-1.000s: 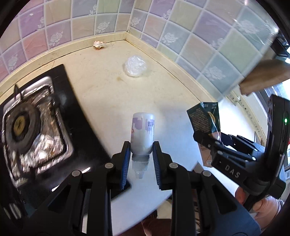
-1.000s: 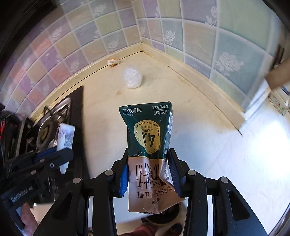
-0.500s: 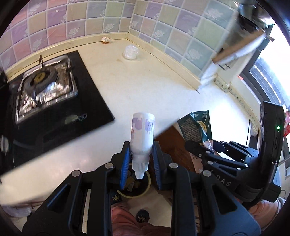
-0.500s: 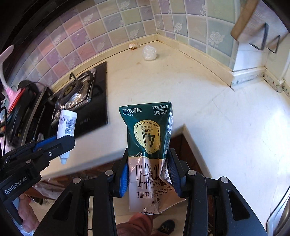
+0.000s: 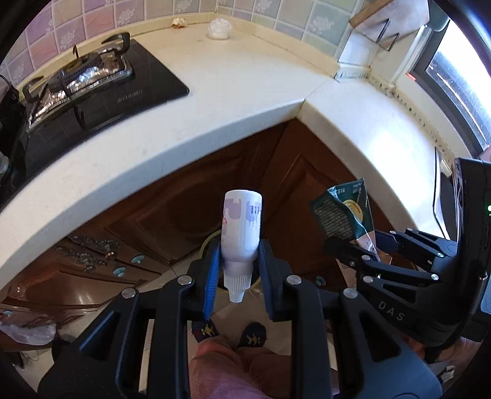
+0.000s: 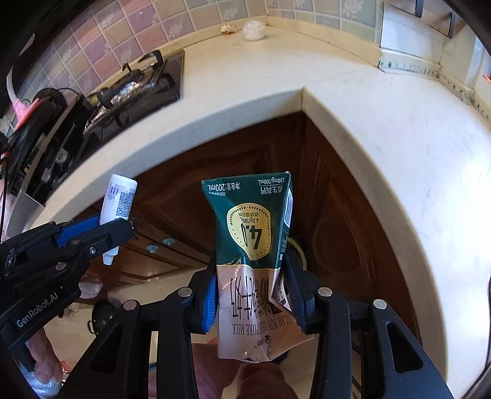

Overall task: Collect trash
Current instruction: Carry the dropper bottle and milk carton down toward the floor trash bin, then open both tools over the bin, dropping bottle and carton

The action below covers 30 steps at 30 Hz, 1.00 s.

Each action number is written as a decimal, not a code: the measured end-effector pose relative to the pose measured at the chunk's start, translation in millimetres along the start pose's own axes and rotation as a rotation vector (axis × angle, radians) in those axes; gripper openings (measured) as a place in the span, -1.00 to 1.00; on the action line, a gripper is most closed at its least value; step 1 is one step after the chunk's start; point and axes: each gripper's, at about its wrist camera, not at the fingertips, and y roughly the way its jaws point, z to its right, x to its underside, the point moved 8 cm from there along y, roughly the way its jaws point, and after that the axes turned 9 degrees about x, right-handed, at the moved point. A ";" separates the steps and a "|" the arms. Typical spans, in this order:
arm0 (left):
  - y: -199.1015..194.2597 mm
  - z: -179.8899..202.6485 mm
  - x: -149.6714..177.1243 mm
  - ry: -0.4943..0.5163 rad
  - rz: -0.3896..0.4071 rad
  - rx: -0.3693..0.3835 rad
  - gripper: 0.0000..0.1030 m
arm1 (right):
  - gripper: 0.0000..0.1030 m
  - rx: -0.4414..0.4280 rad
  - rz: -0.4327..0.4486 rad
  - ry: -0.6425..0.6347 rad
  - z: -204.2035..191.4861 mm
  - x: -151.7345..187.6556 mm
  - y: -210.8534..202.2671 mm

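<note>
Left wrist view, left to right: I see the stove (image 5: 83, 83) on the tabletop (image 5: 245, 76) in the upper left of the frame, its burner lined with foil. Further right along the tiled back wall lie a paper scrap (image 5: 179, 22) and a crumpled clear bag (image 5: 219, 28), both resting on the tabletop near the corner. Below the tabletop edge are brown cabinet doors (image 5: 196, 208). At lower centre my left claw (image 5: 240, 276) pinches a white bottle (image 5: 242, 227) at its shoulder, cap end toward the camera, held in the air in front of the cabinets and off the tabletop. Behind the bottle a yellow rim of some round container shows on the floor; I cannot tell what it is. At the right of the frame my right claw (image 5: 362, 245) grips a green milk carton (image 5: 346, 214).

In the right wrist view, the left claw (image 6: 113, 233) sits at the left edge with the bottle (image 6: 118, 202) clamped between its blue pads. The stove (image 6: 132, 89) lies in the upper left, the scrap (image 6: 228, 29) and bag (image 6: 253, 29) at the top centre. At lower centre my right claw (image 6: 250, 291) is pressed onto the crushed carton (image 6: 251, 245), which hangs upside down in front of the cabinets (image 6: 331, 221), its print inverted.
</note>
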 end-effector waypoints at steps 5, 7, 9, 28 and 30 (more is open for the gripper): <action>48.3 -15.0 30.5 0.012 -0.059 0.008 -0.58 | -0.24 0.061 -0.016 -0.015 3.0 38.0 34.6; 74.3 -24.0 41.6 0.005 -0.086 0.010 -0.58 | -0.24 0.089 -0.026 -0.042 0.5 53.2 55.0; 101.4 -32.4 53.3 -0.012 -0.110 0.020 -0.58 | -0.24 0.093 -0.063 -0.052 -1.6 71.4 81.9; 326.7 -73.1 79.1 0.094 -0.162 0.078 -0.55 | -0.18 0.121 -0.196 0.032 39.2 147.3 330.9; 334.8 -80.7 78.6 0.082 -0.192 0.077 -0.03 | -0.11 0.113 -0.201 0.020 41.2 147.2 340.8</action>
